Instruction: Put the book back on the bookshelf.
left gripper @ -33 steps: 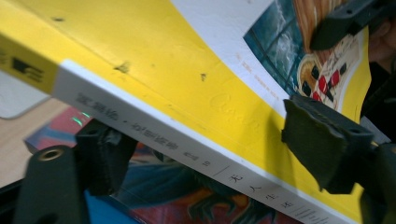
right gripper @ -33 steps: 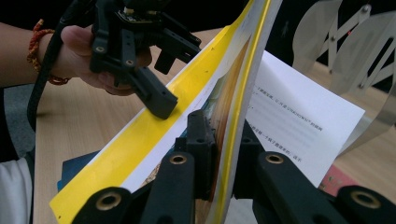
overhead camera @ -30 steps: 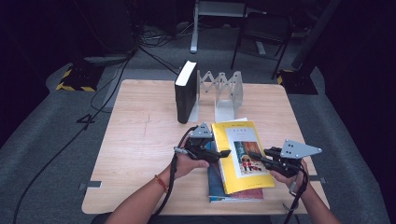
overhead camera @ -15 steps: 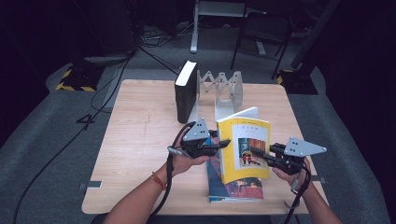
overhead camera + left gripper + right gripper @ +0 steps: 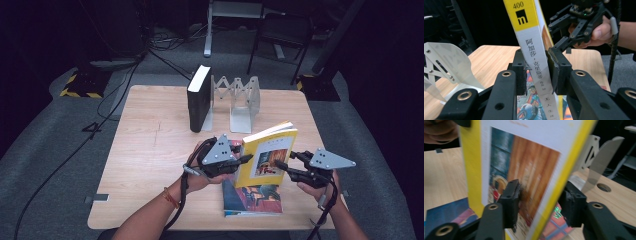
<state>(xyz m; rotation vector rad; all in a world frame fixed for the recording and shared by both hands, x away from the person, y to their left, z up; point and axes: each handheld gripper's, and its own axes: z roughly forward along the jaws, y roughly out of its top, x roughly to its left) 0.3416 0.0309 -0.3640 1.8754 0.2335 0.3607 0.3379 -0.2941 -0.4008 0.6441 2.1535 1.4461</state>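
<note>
A yellow book (image 5: 265, 155) stands tilted up above the table, its cover towards me. My left gripper (image 5: 245, 160) holds its spine; its jaws have just been closing, and in the left gripper view (image 5: 537, 72) both pads press on the white and yellow spine (image 5: 535, 57). My right gripper (image 5: 285, 160) is at the book's right edge. Its jaws have just been opening and stand apart (image 5: 540, 195) around the cover (image 5: 524, 165), the right pad off it. A second, colourful book (image 5: 252, 197) lies flat underneath.
A black book (image 5: 198, 97) stands upright against a grey metal folding book rack (image 5: 240, 100) at the back of the wooden table (image 5: 150, 150). Cables and a chair are on the dark floor beyond.
The yellow book has been raised from lying flat to standing tilted. My left gripper rose and closed on its spine. My right gripper's jaws have spread apart from the book's edge.
</note>
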